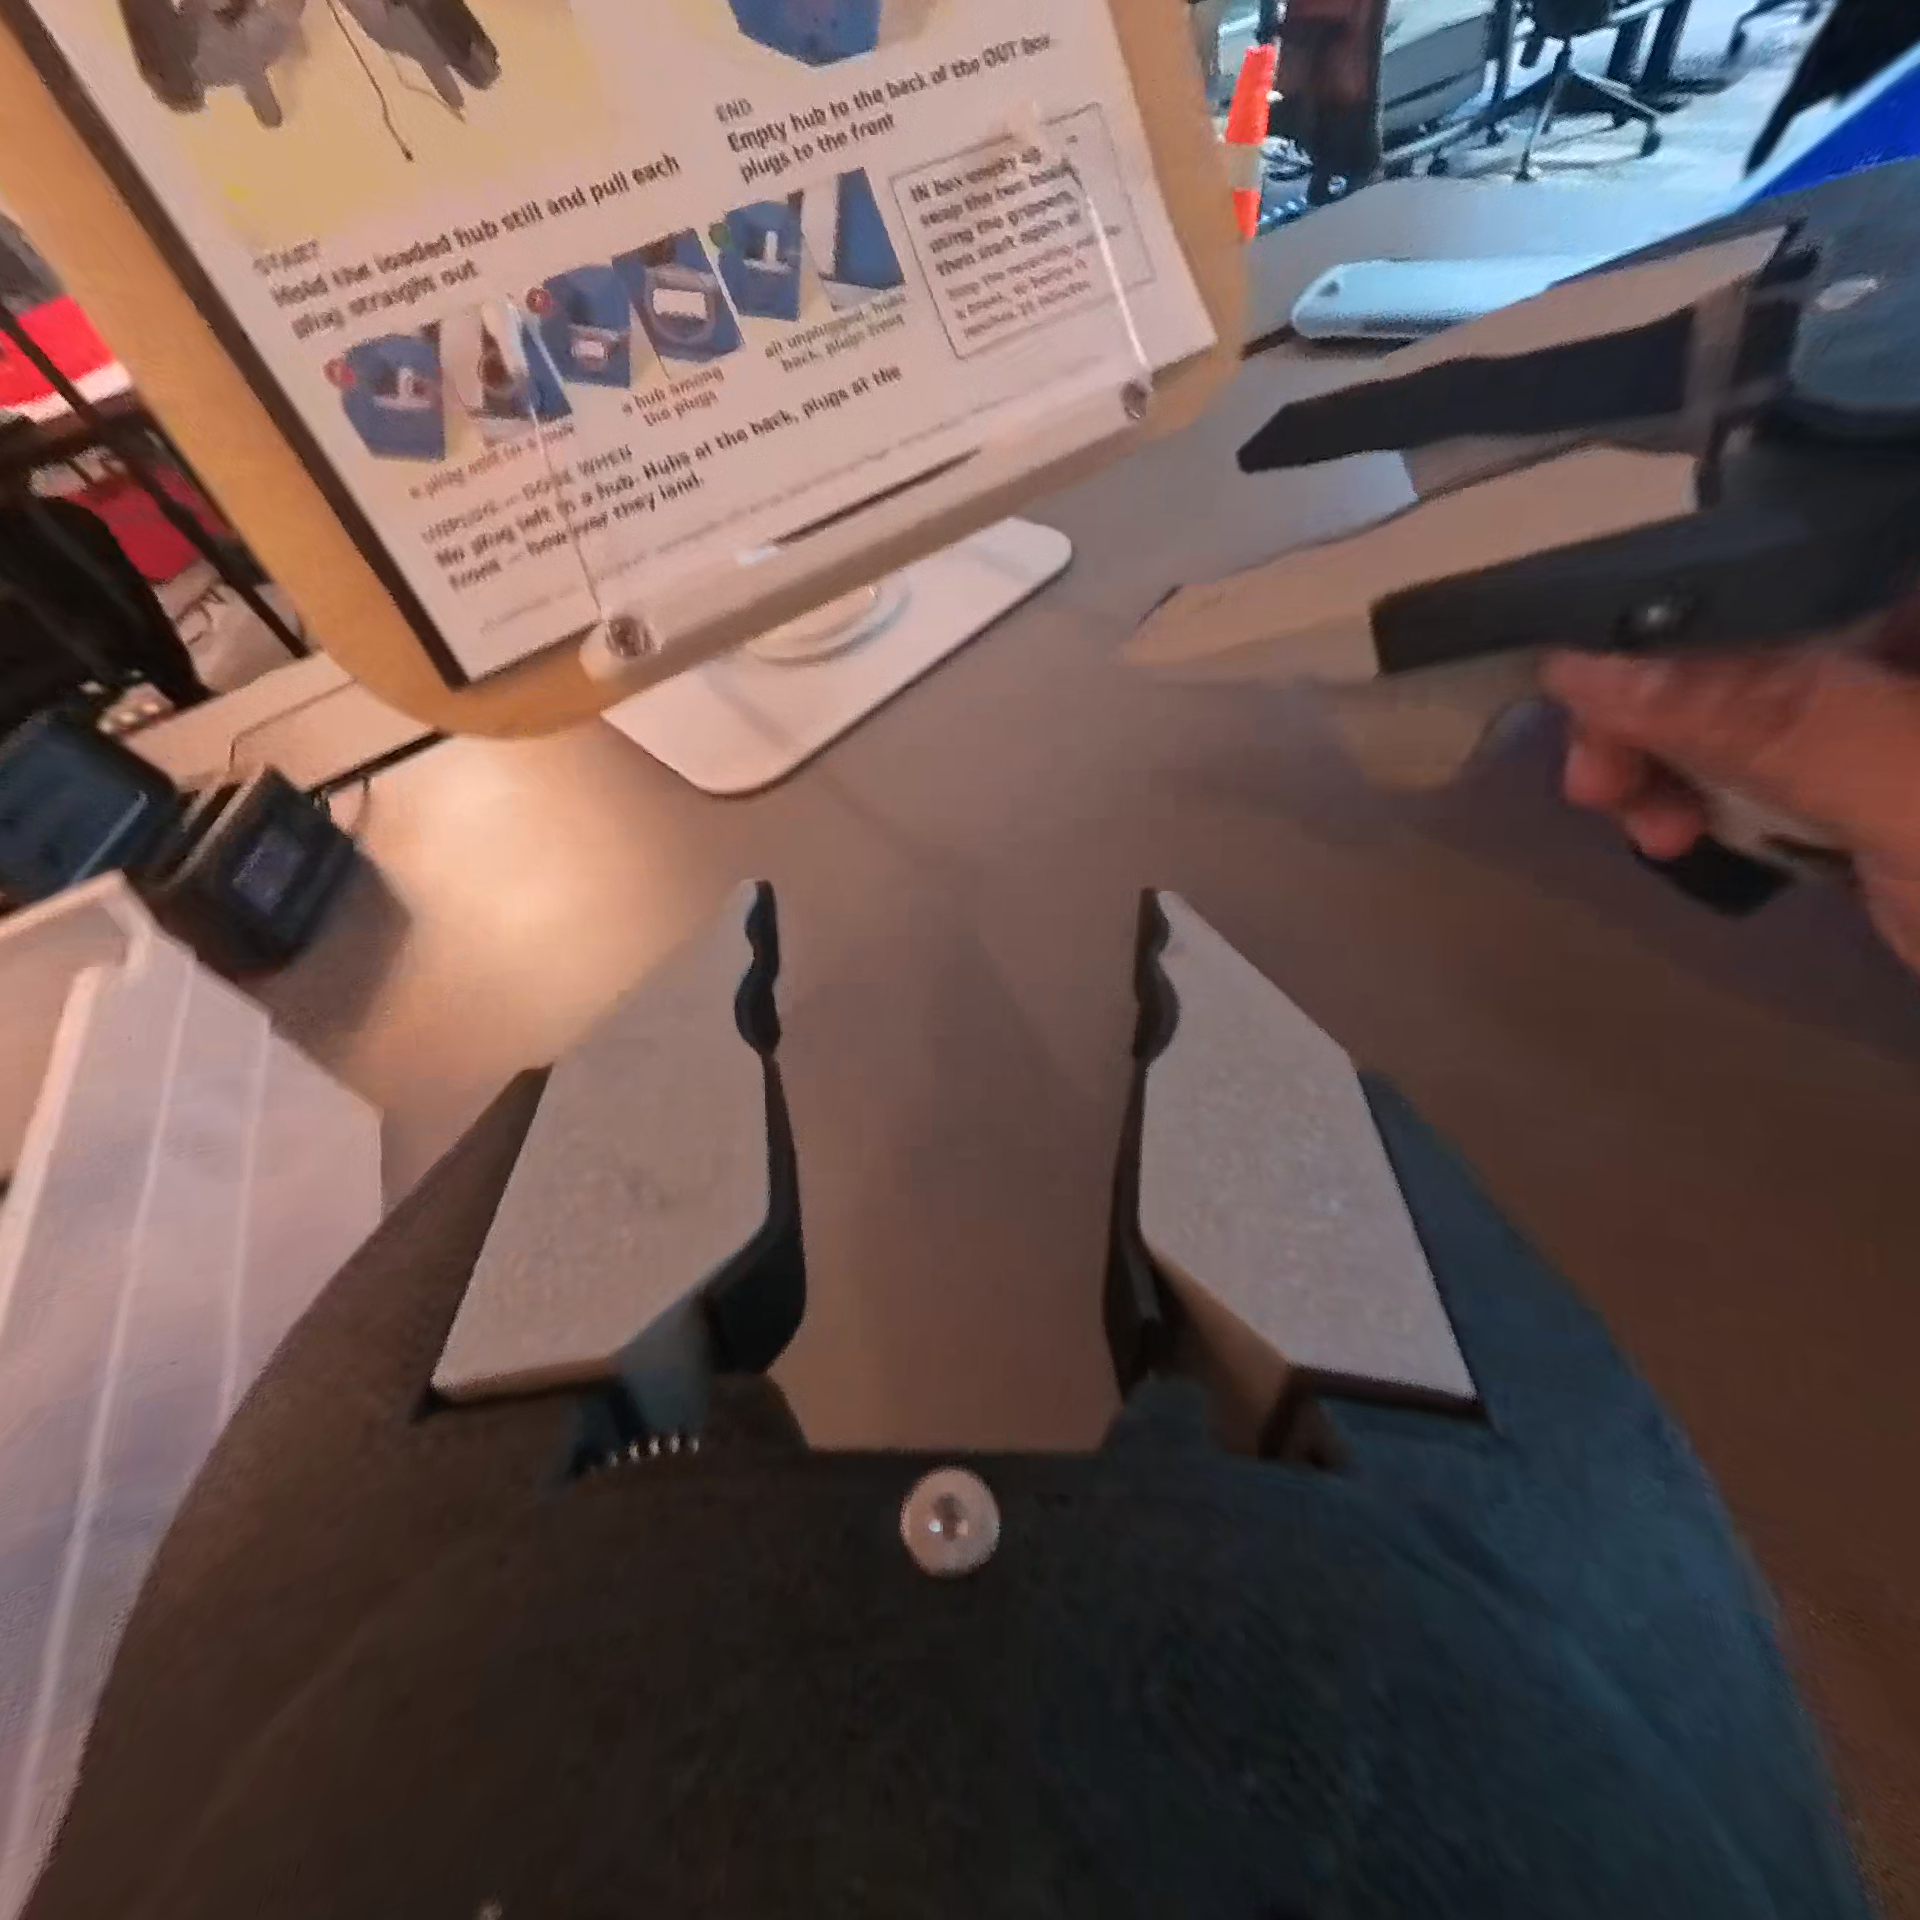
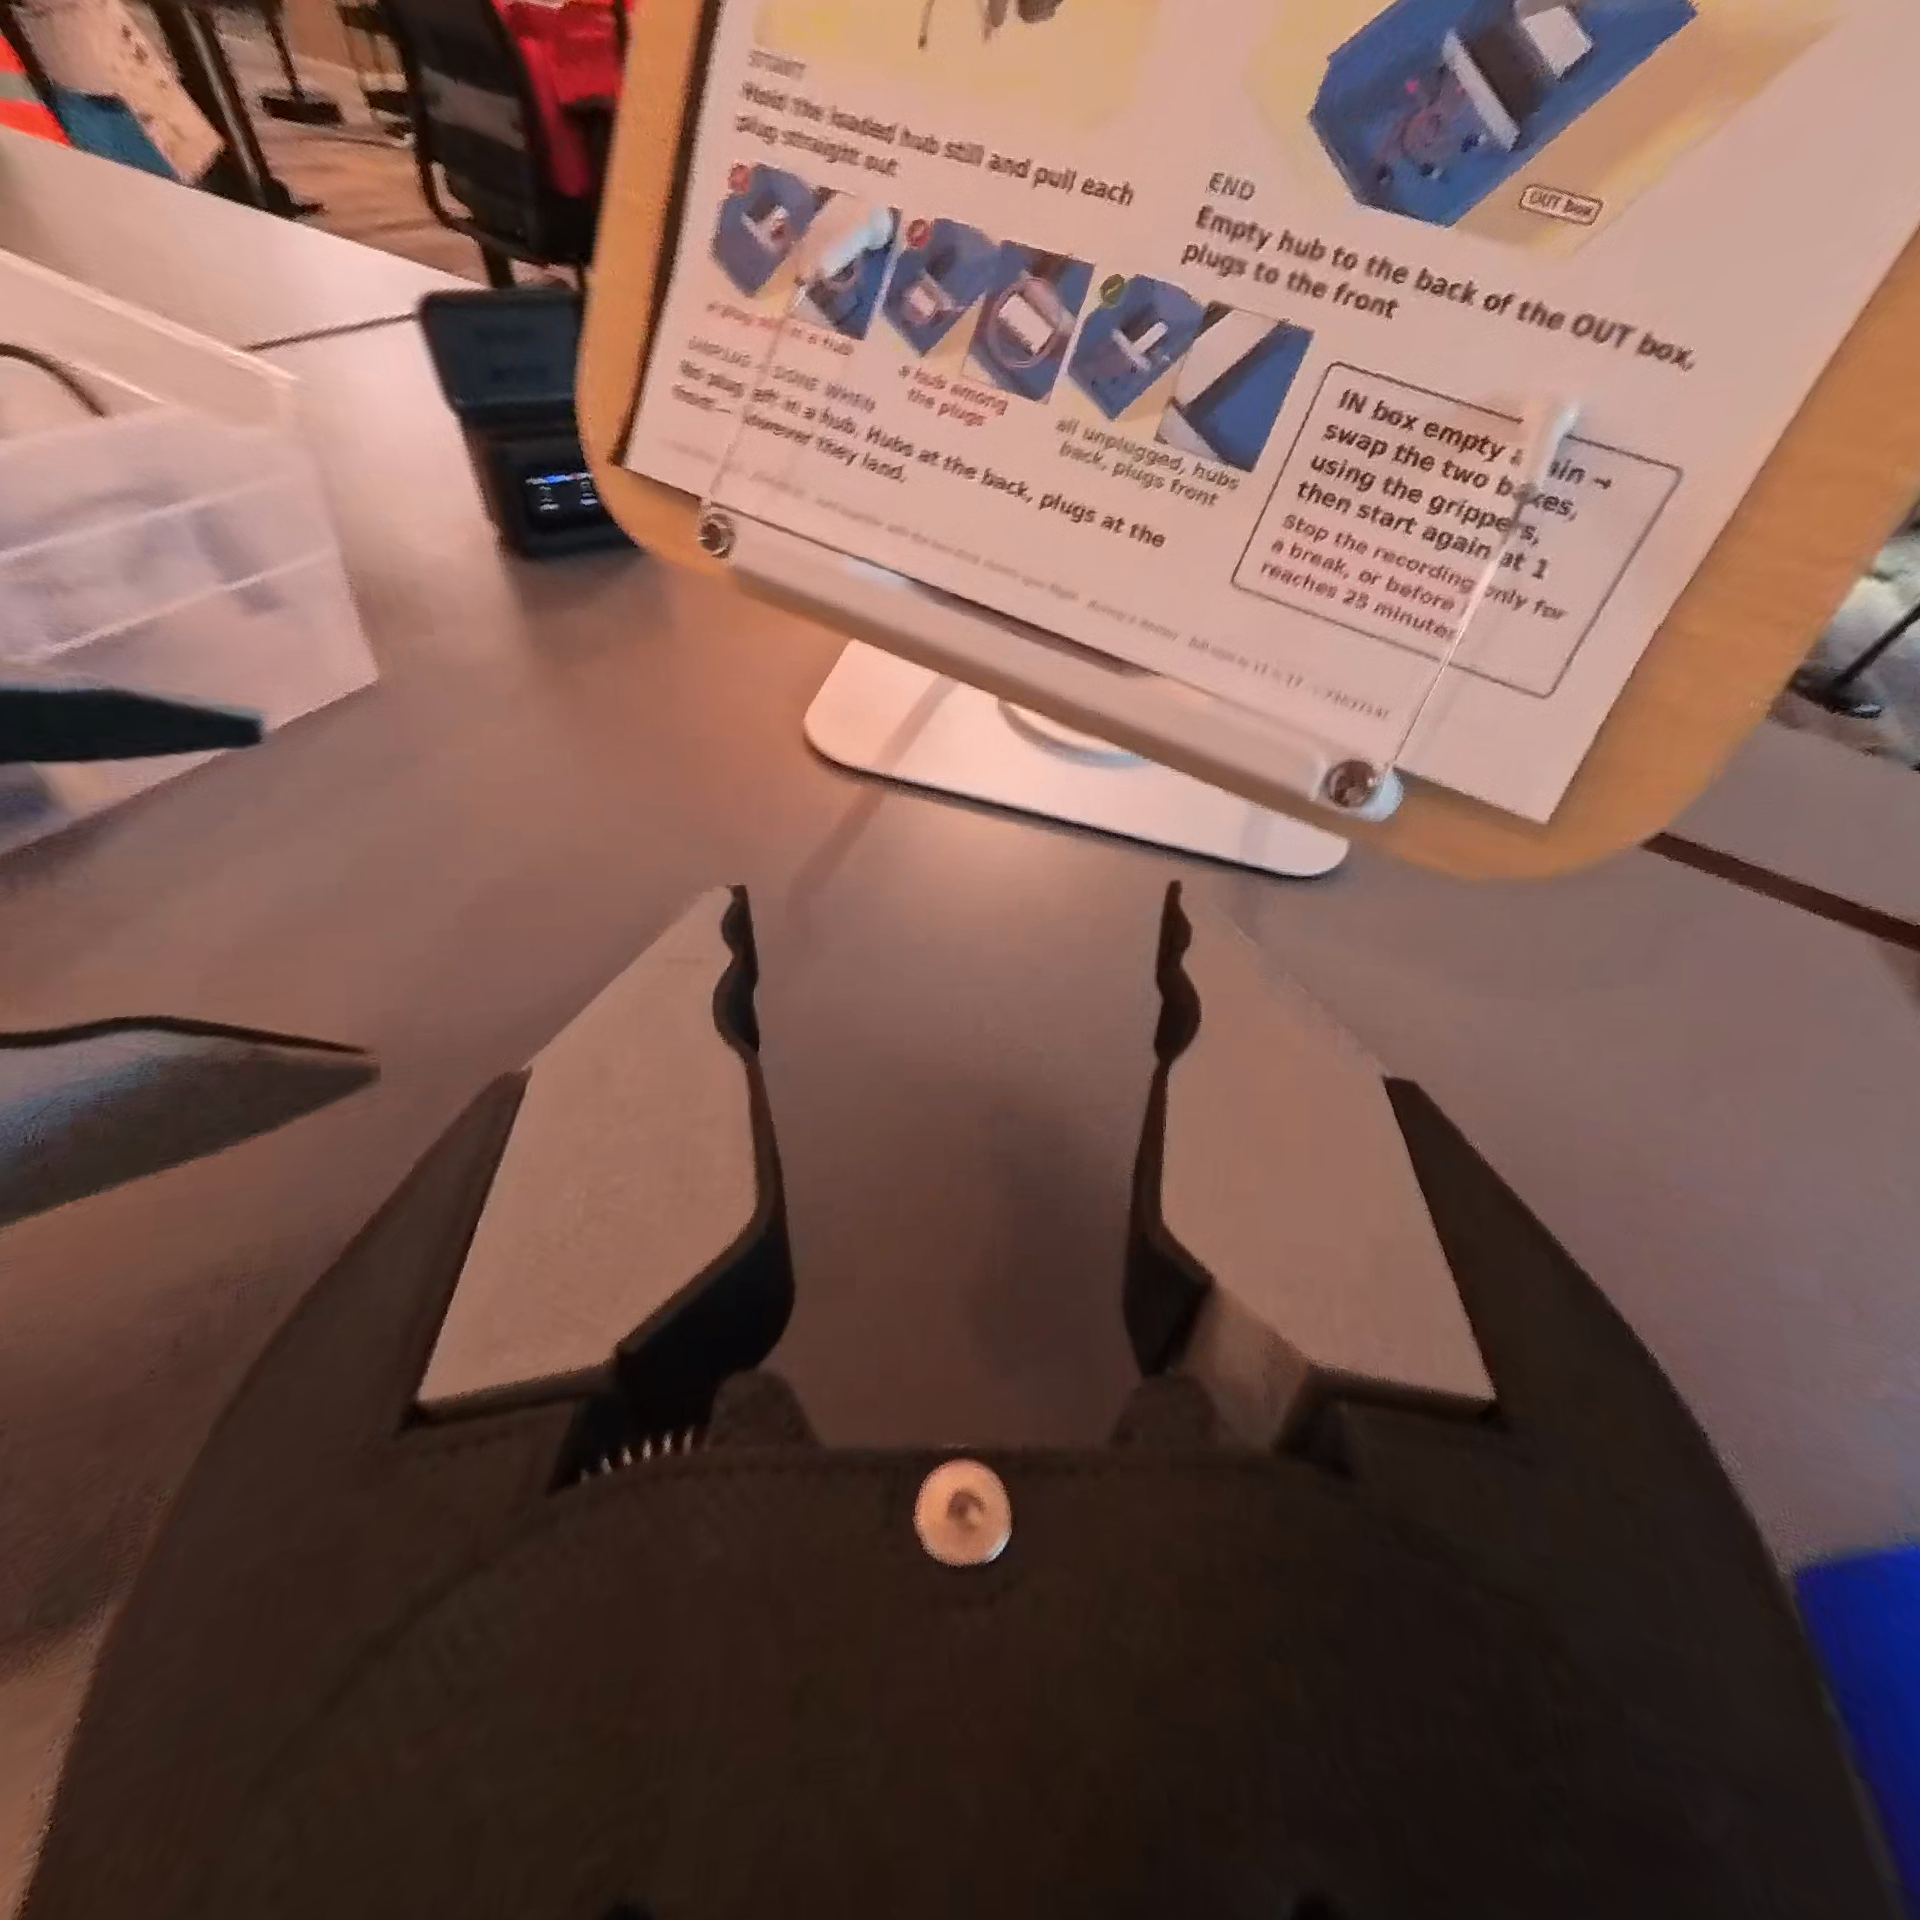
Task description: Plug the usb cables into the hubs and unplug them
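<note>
Both claws hang empty over the dark counter (image 1: 1039, 727), in front of the instruction board's white stand (image 2: 1039, 769). Left claw (image 1: 951, 914) has its jaws spread wide with only bare counter between them; right claw (image 2: 951, 914) is just as wide and holds nothing either. From the left wrist view the right claw sits to the right of the stand, gripped by a hand (image 1: 1745, 769). No usb cable or hub shows in either view — likely out of frame. A clear plastic bin (image 2: 156, 540) lies left of the stand, a small black device (image 2: 520, 436) beside it. Wide jaws suggest readiness to pick something — nothing is yet engaged.
</note>
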Demonstrator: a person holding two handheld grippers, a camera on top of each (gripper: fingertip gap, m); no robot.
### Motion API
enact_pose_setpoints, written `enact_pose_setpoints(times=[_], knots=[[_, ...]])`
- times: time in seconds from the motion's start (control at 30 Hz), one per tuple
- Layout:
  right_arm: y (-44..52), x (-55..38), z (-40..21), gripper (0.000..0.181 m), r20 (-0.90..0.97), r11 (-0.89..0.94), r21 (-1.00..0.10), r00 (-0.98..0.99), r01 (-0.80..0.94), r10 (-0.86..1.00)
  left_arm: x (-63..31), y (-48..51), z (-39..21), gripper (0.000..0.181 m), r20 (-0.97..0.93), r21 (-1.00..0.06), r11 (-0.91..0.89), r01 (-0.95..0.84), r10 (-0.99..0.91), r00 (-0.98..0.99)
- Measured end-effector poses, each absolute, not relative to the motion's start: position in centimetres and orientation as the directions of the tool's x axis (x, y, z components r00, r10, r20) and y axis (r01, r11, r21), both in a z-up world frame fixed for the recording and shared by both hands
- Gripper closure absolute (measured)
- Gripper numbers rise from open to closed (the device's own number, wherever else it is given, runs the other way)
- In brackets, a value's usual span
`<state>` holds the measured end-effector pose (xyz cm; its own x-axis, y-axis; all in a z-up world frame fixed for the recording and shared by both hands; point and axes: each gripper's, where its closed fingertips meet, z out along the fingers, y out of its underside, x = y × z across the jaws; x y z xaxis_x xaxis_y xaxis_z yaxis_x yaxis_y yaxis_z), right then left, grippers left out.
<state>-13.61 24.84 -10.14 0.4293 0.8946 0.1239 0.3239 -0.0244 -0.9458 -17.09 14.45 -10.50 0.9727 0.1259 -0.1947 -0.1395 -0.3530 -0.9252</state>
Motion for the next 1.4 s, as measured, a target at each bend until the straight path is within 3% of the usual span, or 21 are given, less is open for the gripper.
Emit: enact_pose_setpoints(times=[0.07,0.23,0.47,0.6,0.77,1.13,1.4], knots=[[26.1,-15.0,-10.8,0.106,0.149,-0.003,-0.944,0.434,0.330,0.889,-18.2,17.5,-11.0,0.105,-0.203,-0.929,-0.341,-0.145,0.140,0.969],[28.2,-17.0,-13.1,0.103,0.203,0.041,-0.930,0.417,0.366,0.886,-20.5,22.4,-10.6,0.106,-0.182,-0.950,-0.278,-0.141,0.128,0.975],[25.9,-17.7,-13.8,0.105,0.036,-0.080,-0.936,0.319,0.344,0.947,-21.3,23.2,-12.3,0.133,-0.239,-0.912,-0.363,-0.190,0.095,0.966],[24.8,-17.7,-13.7,0.122,0.009,-0.088,-0.938,0.275,0.336,0.961,-20.0,22.7,-11.8,0.140,-0.223,-0.925,-0.331,-0.189,0.068,0.972],[23.4,-17.0,-15.2,0.115,-0.011,-0.094,-0.901,0.194,0.424,0.981,-19.2,22.8,-14.2,0.158,-0.129,-0.920,-0.380,-0.096,0.063,0.990],[22.5,-16.9,-16.0,0.123,-0.094,-0.135,-0.876,0.110,0.463,0.989,-19.0,22.6,-15.0,0.151,-0.080,-0.906,-0.420,-0.063,0.022,0.997],[22.1,-16.9,-16.5,0.136,-0.081,-0.118,-0.860,0.097,0.497,0.992,-19.2,22.5,-15.2,0.149,-0.183,-0.885,-0.446,-0.132,0.073,0.980]])
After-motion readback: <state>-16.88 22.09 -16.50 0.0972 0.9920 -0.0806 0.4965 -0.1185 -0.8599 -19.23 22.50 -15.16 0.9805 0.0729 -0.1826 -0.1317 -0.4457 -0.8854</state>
